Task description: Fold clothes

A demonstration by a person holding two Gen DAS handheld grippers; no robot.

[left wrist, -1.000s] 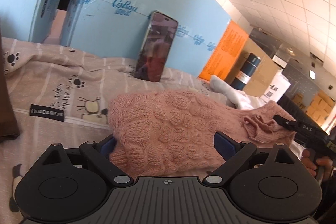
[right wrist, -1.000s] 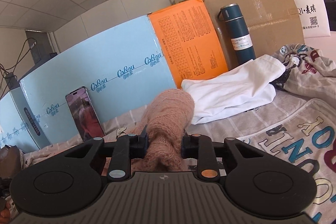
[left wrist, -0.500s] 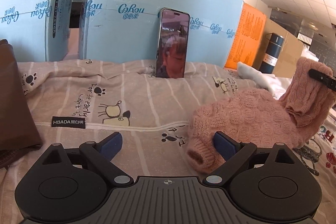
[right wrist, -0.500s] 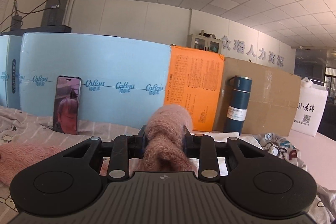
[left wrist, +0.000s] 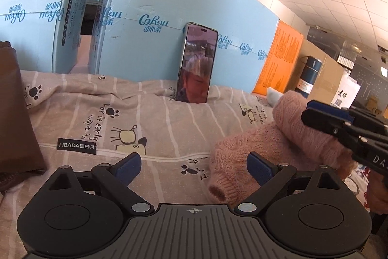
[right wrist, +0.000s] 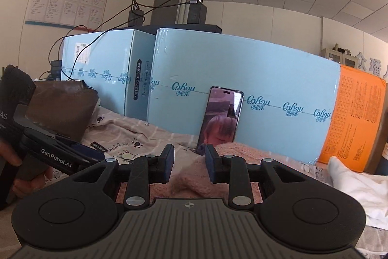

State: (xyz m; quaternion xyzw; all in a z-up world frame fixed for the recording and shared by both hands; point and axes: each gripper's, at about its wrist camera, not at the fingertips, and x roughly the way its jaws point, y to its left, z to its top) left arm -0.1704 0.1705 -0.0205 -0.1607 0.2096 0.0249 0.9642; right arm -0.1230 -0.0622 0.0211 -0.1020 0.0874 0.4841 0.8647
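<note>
A pink knitted sweater (left wrist: 278, 145) lies bunched on the bed sheet (left wrist: 150, 123), at the right of the left wrist view; its cuff points toward me. My left gripper (left wrist: 194, 168) is open and empty, the sweater beside its right finger. My right gripper (right wrist: 189, 164) has its jaws parted, with the sweater (right wrist: 232, 169) lying below and beyond them, not pinched. In the left wrist view the right gripper (left wrist: 325, 120) rests against the sweater's raised end. The left gripper (right wrist: 80, 157) shows at the left of the right wrist view.
A phone (left wrist: 196, 62) leans upright on blue boxes (left wrist: 169, 16) at the back. A brown cushion (left wrist: 14, 113) is at the left. An orange board (right wrist: 356, 118), white cloth (right wrist: 354, 186), a blue flask (left wrist: 310, 77) and cardboard boxes are at the right.
My right gripper has opened and let go of the sweater, and swung left. My left gripper has pulled back left off the sweater. The sweater now lies lower on the bed.
</note>
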